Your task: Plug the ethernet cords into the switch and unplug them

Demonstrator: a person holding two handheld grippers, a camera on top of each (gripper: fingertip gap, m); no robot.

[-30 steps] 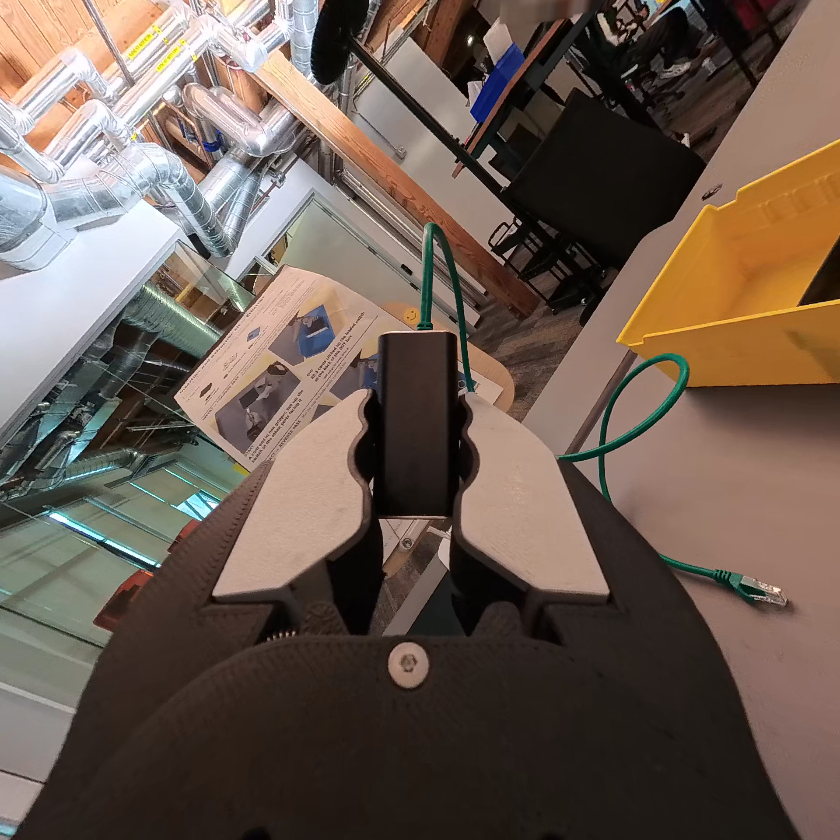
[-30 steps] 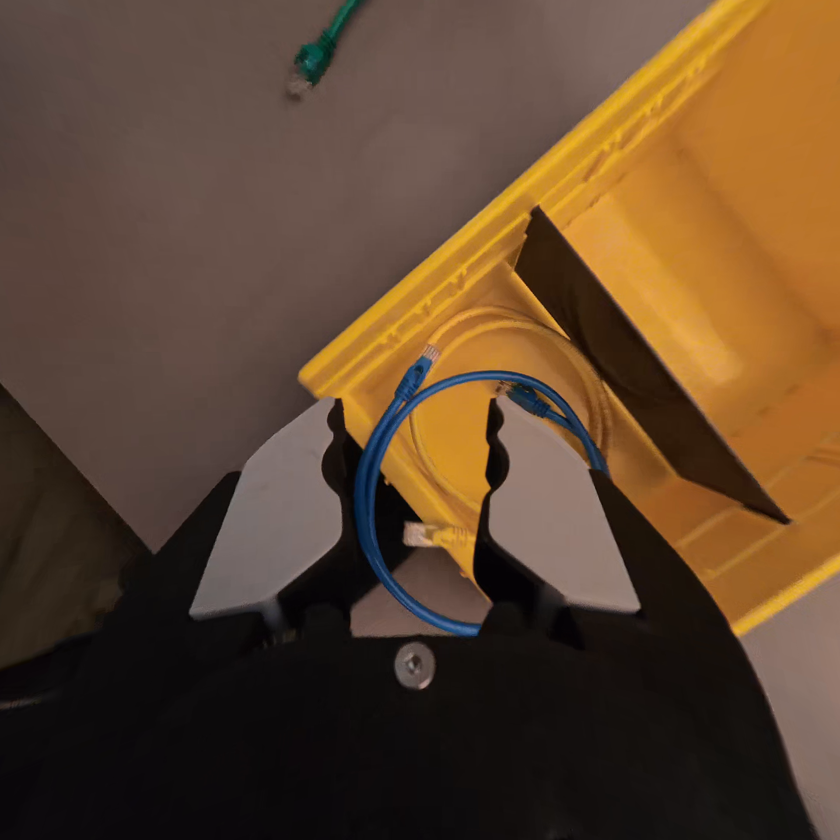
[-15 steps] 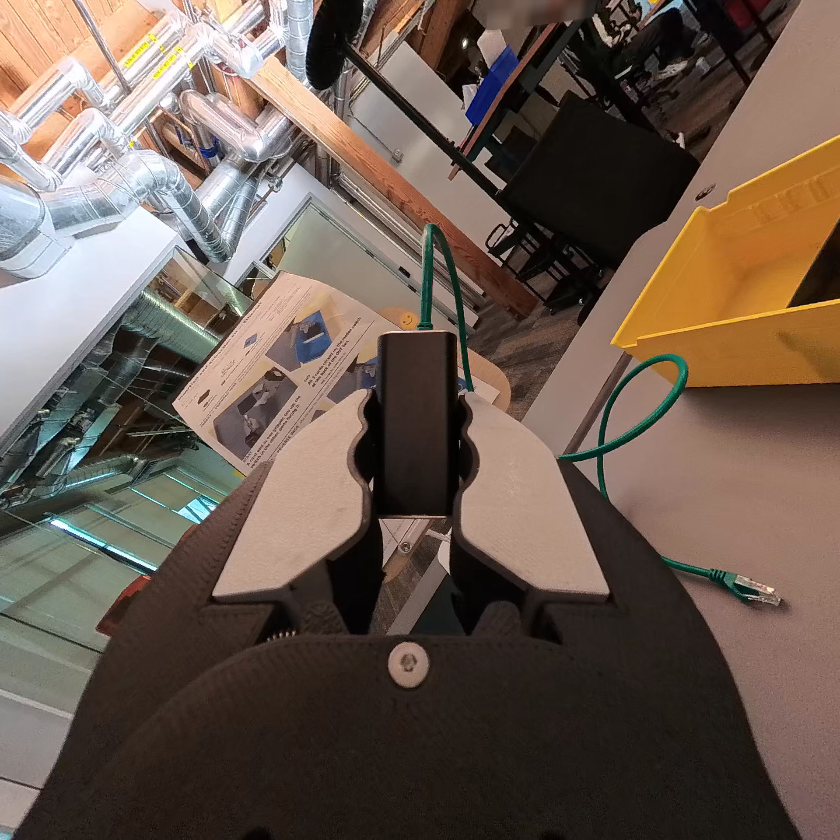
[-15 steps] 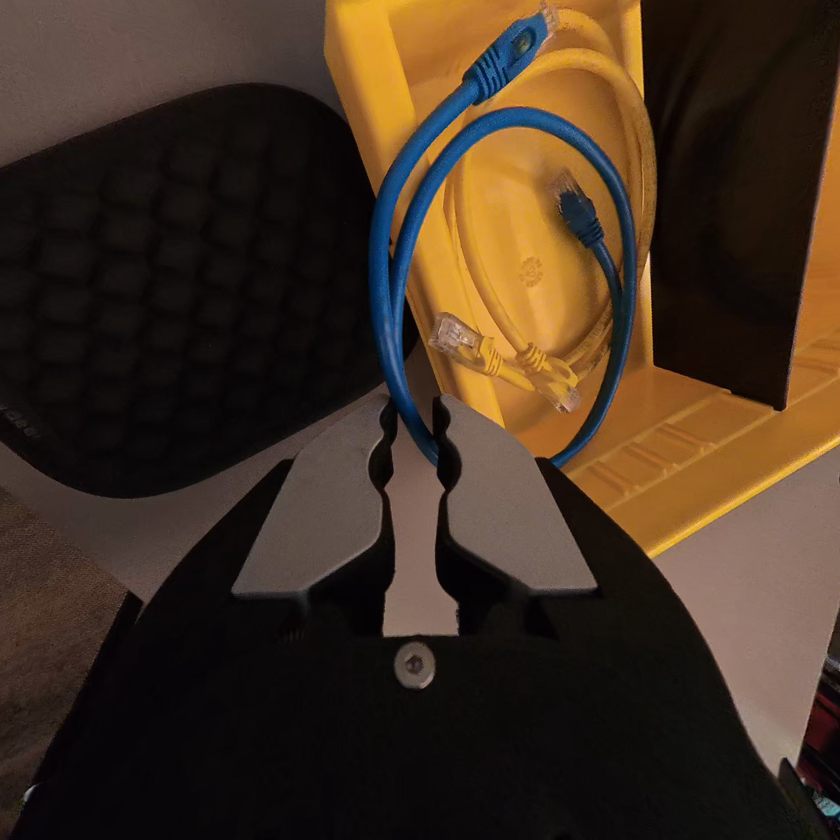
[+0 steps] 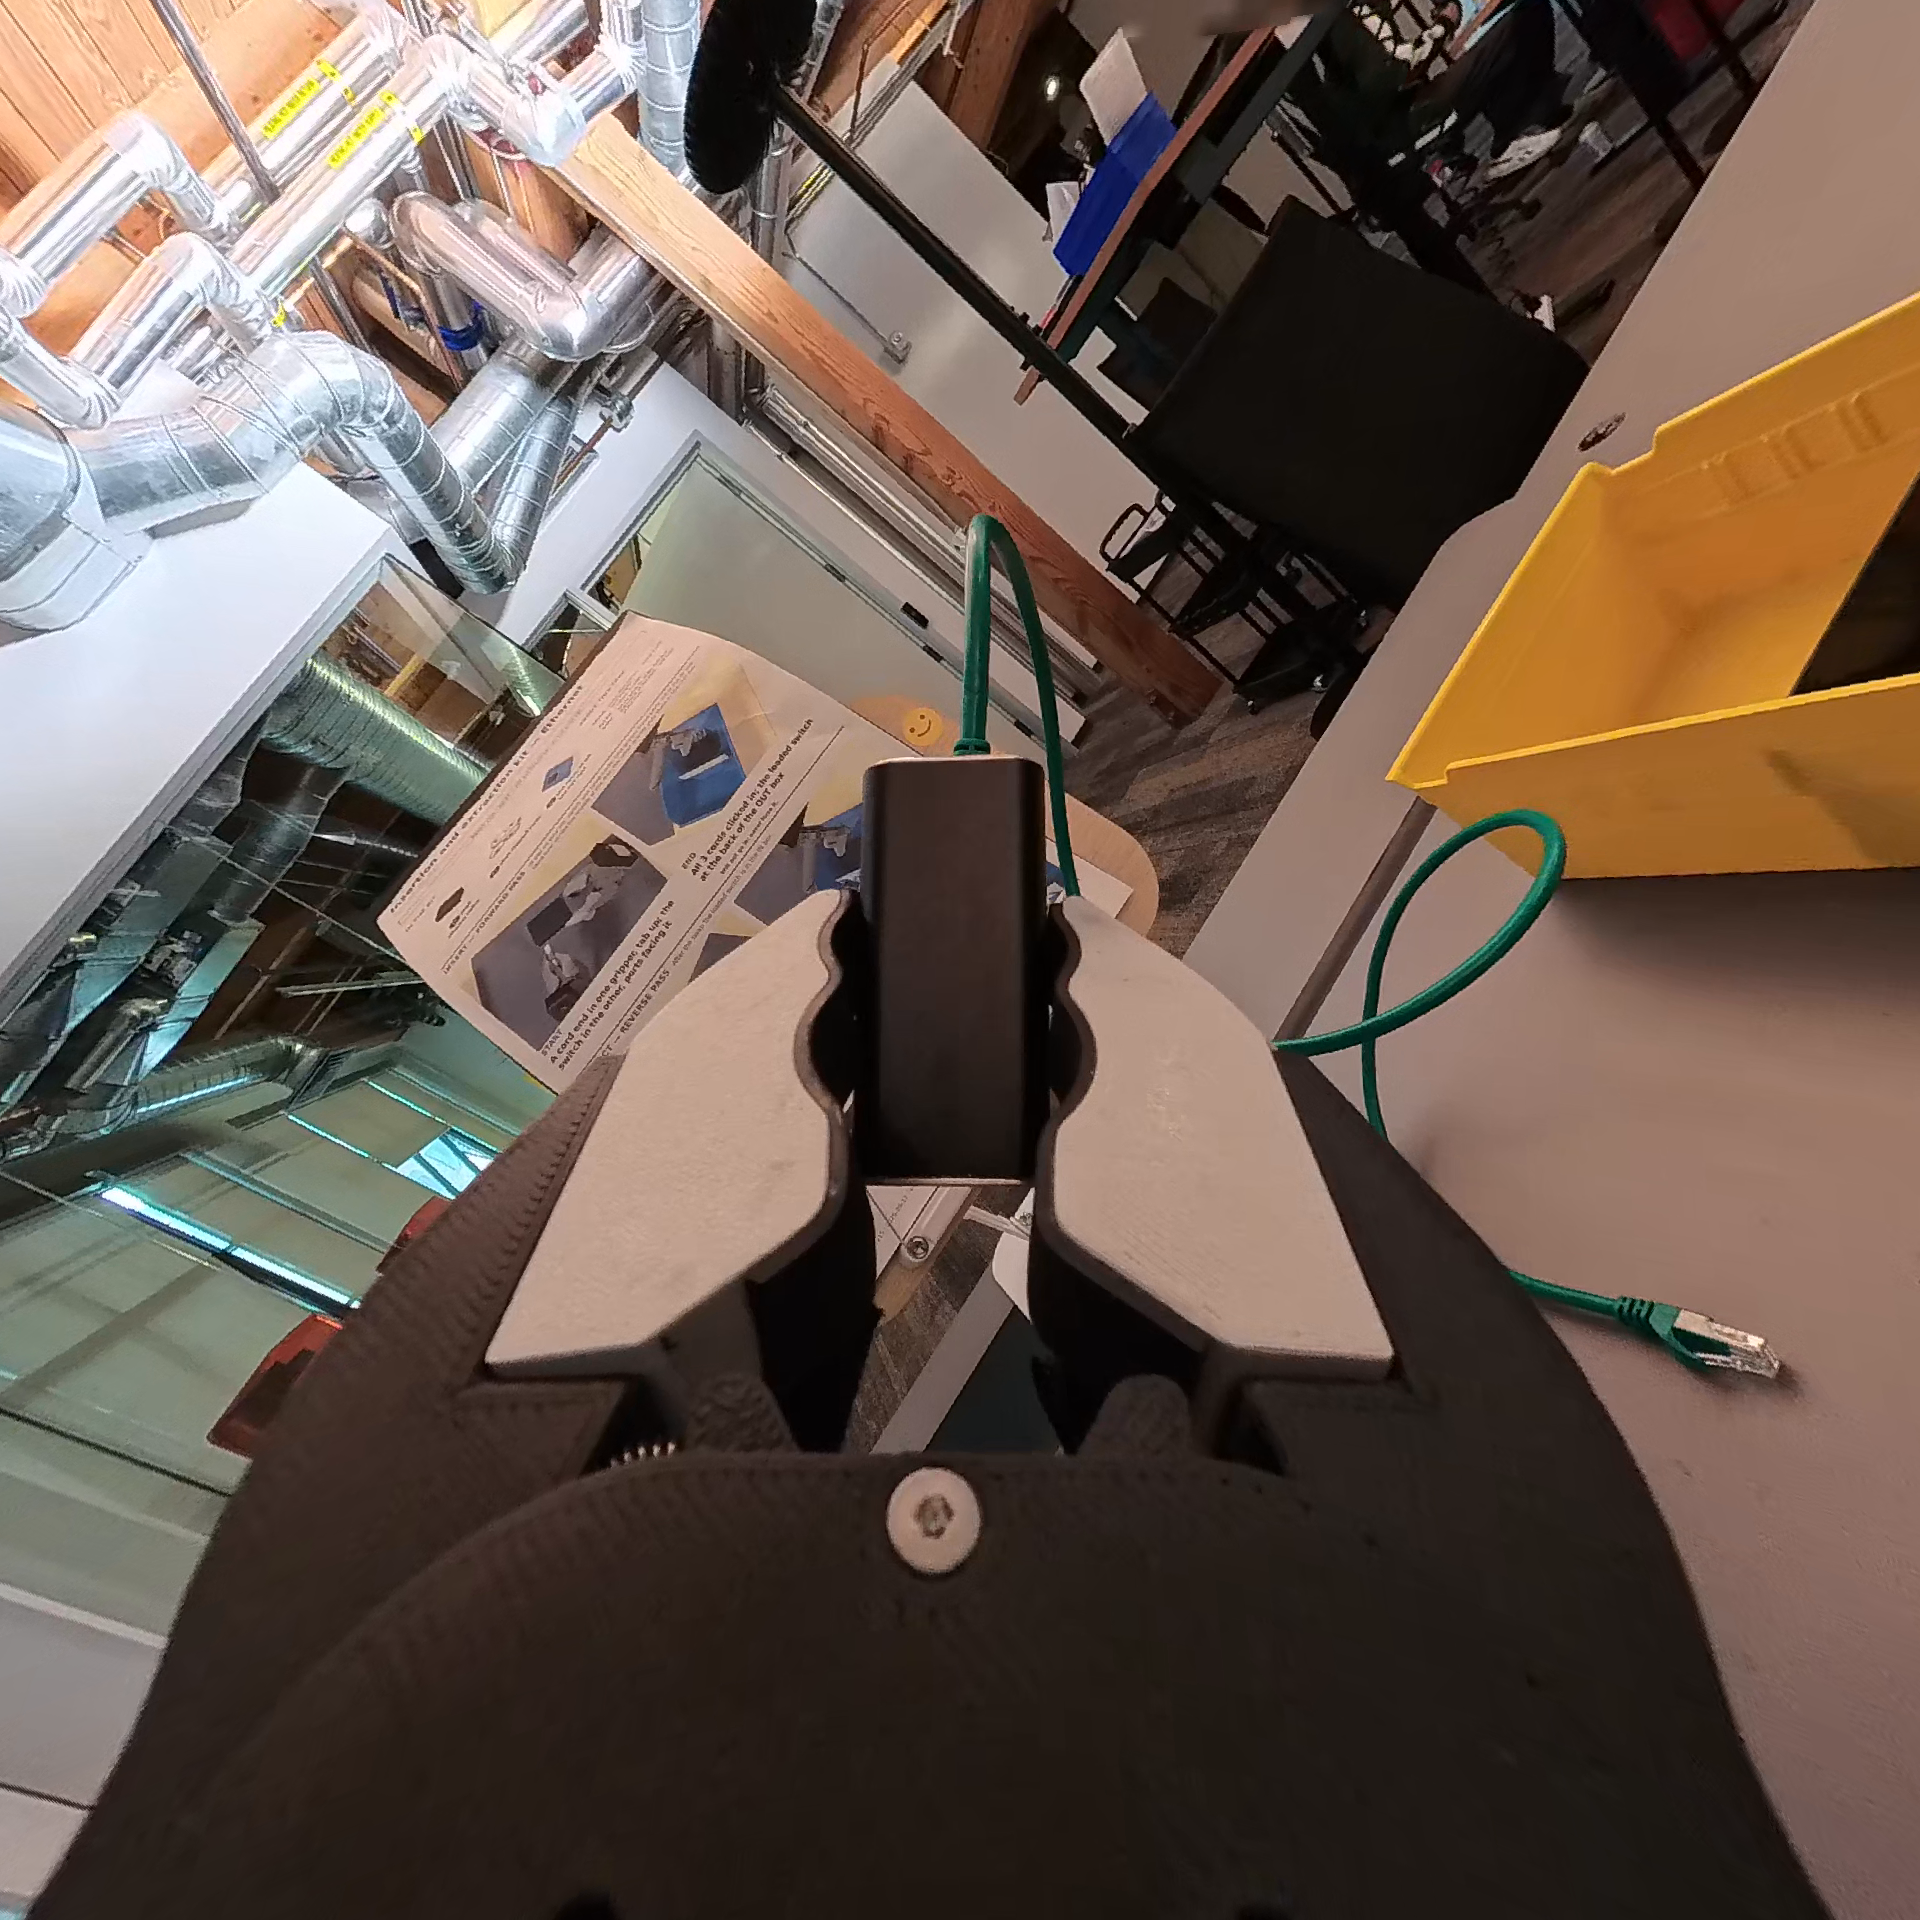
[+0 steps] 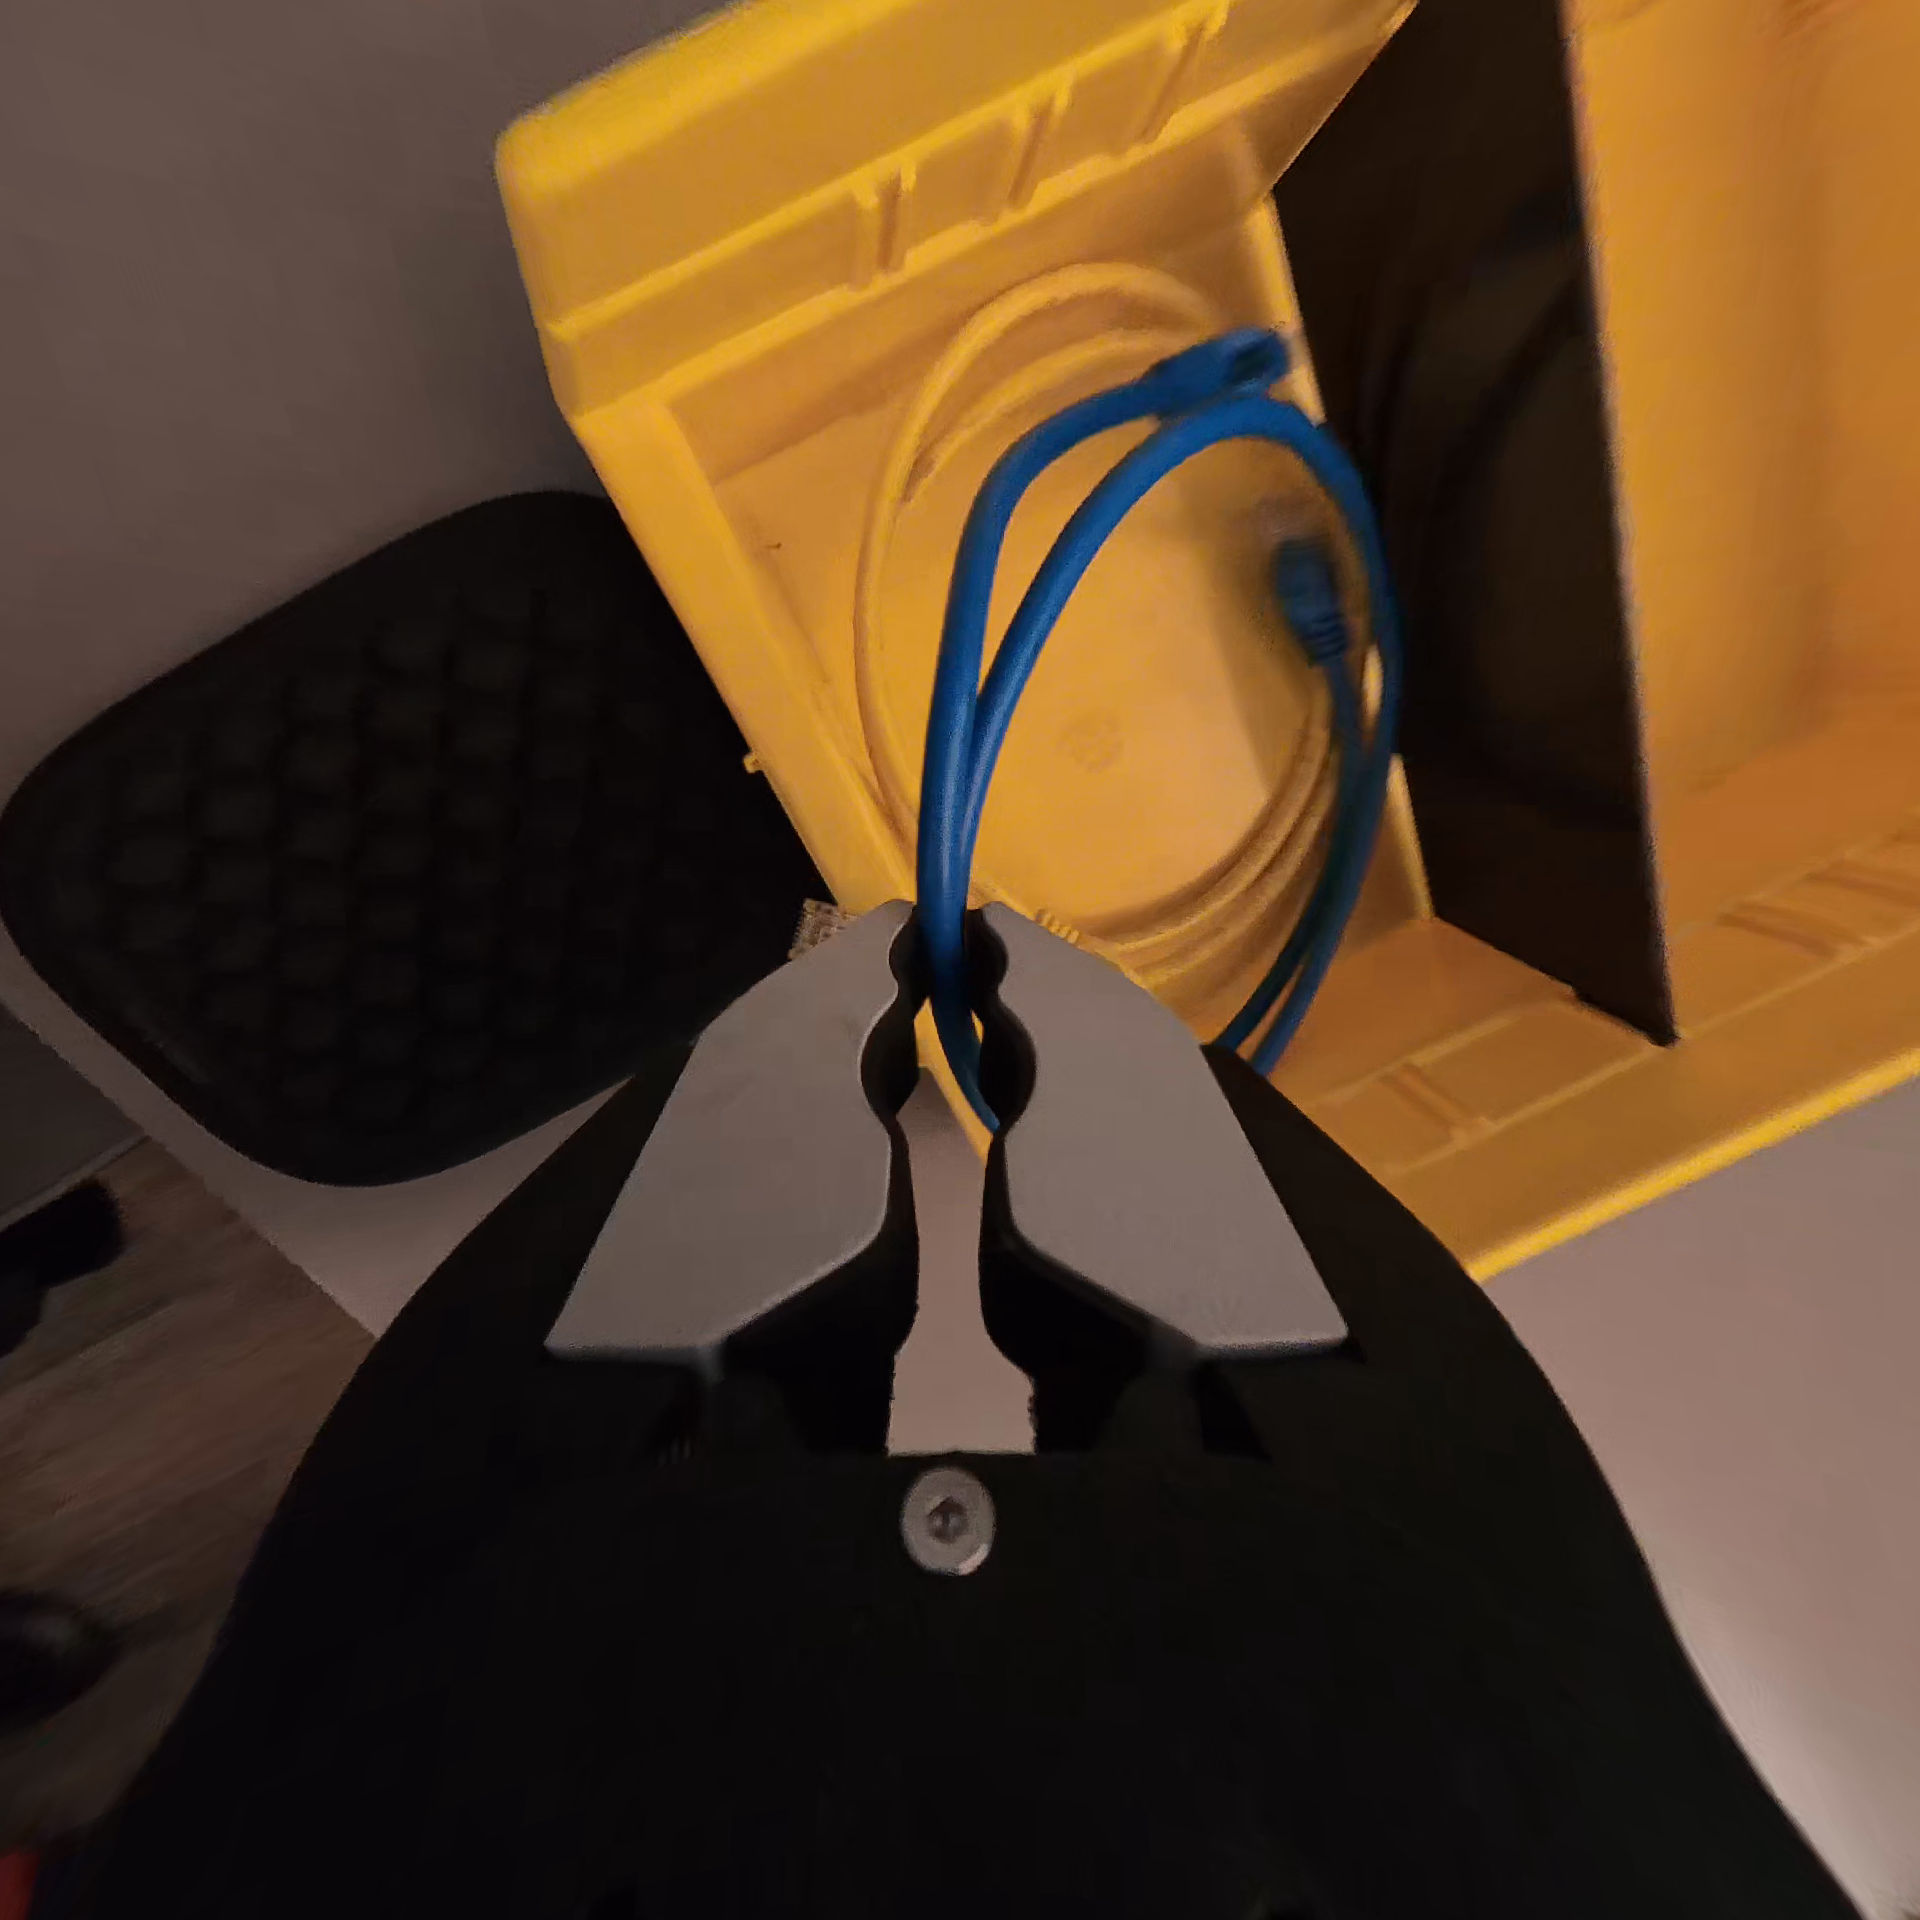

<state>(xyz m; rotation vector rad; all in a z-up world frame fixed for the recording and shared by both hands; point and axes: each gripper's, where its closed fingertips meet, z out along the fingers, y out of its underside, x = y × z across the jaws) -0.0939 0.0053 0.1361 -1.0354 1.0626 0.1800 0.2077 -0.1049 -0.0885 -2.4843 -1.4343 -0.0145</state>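
Cords in and beside the bin (image 6: 665, 499) on the table (image 5: 1662, 1143)

Two coiled cords (image 6: 1039, 582) lay in the bin's end compartment, left of a divider (image 6: 1455, 520). A third cord (image 5: 1382, 997) ran across the table before the bin into the switch (image 5: 951, 966).

My left gripper (image 5: 951, 935) is lifted up and points out past the tabletop edge. Its jaws press on both sides of a black box, the switch (image 5: 951, 977). My right gripper (image 6: 951, 935) points down. Its jaws are nearly together and pinch a loop of the blue cord (image 6: 1049, 582).
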